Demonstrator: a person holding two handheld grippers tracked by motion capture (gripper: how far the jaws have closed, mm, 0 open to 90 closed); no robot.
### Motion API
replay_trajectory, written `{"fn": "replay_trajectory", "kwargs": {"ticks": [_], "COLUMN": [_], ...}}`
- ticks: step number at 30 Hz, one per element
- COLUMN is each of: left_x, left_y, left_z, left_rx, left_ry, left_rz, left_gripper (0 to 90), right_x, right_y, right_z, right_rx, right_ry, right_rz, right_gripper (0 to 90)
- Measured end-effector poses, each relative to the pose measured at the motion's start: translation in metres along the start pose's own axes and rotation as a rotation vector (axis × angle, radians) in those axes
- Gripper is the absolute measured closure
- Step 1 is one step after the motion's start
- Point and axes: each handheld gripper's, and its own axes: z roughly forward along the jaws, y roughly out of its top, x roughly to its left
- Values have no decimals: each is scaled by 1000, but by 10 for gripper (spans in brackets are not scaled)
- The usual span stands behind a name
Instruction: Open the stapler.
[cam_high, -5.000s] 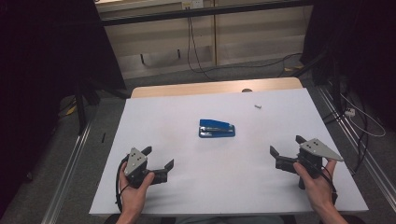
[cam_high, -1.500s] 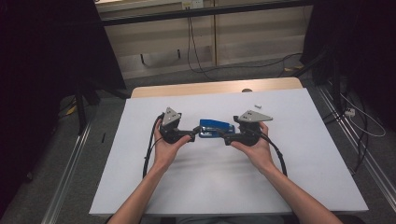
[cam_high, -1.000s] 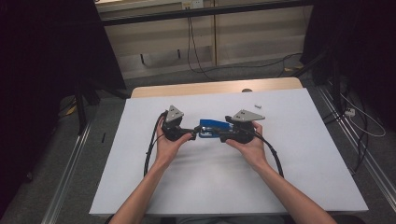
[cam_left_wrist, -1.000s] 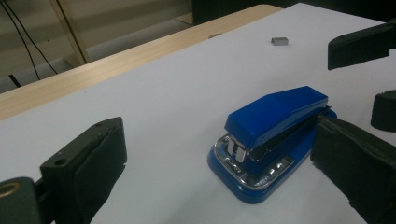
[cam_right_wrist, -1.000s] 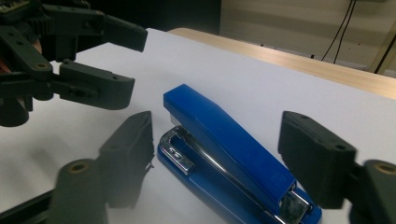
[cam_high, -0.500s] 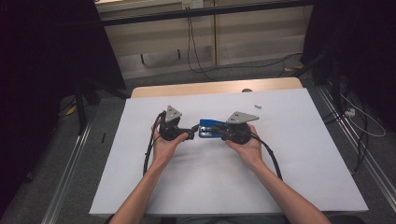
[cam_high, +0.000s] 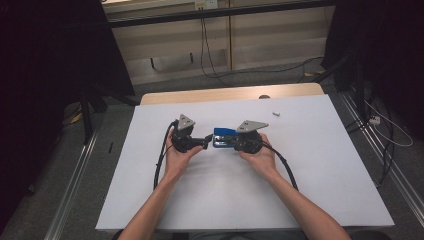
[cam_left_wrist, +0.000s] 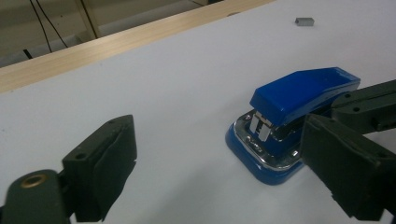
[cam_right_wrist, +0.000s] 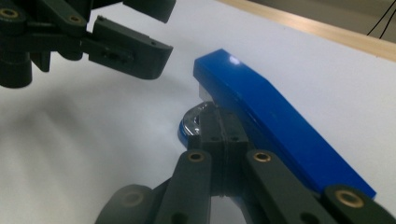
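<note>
High view: a small blue plastic stapler with a chrome inner frame lies mid-table on the white table cover, between the two hands. The left gripper sits just left of it; the right gripper sits at its right end. A small grey staple strip lies well apart, far right.

Left gripper view: the left gripper has its jaws apart, the stapler's front end beside the right-hand jaw and not between the pads. The jaws have just been closing a little, with nothing between them. The staple strip lies far beyond.

Right gripper view: the right gripper has its jaws pressed together beside the stapler's base, under the raised blue lid. They have just been closing; whether they pinch the metal edge cannot be told.

Progress: both tools have reached the stapler. A firm hold and any lifting or pressing appear left to do.
</note>
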Motion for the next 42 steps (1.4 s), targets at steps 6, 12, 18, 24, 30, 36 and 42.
{"fn": "replay_trajectory", "kwargs": {"ticks": [6, 12, 18, 24, 30, 36, 42], "left_x": [-4, -8, -9, -13, -20, -20, -18], "left_y": [-3, -4, -5, -5, -3, -3, -3], "left_z": [4, 8, 10, 11, 14, 18, 21], "left_rx": [23, 43, 49, 59, 67, 64, 61], "left_ry": [-18, -34, -51, -79, -69, -59, -53], "left_rz": [30, 52, 57, 86, 100, 83, 75], "left_gripper": [277, 423, 613, 794, 891, 900, 900], "right_x": [0, -2, -2, -2, -2, -2, -2], "right_y": [-1, -3, -3, -2, -2, -2, -2], "right_z": [5, 8, 11, 13, 13, 13, 13], "right_rx": [45, 77, 109, 129, 130, 129, 130], "right_ry": [-3, -18, -22, -36, -35, -36, -36], "right_rz": [-14, -21, -33, -48, -44, -41, -41], "right_gripper": [900, 900, 900, 900, 900, 900, 900]}}
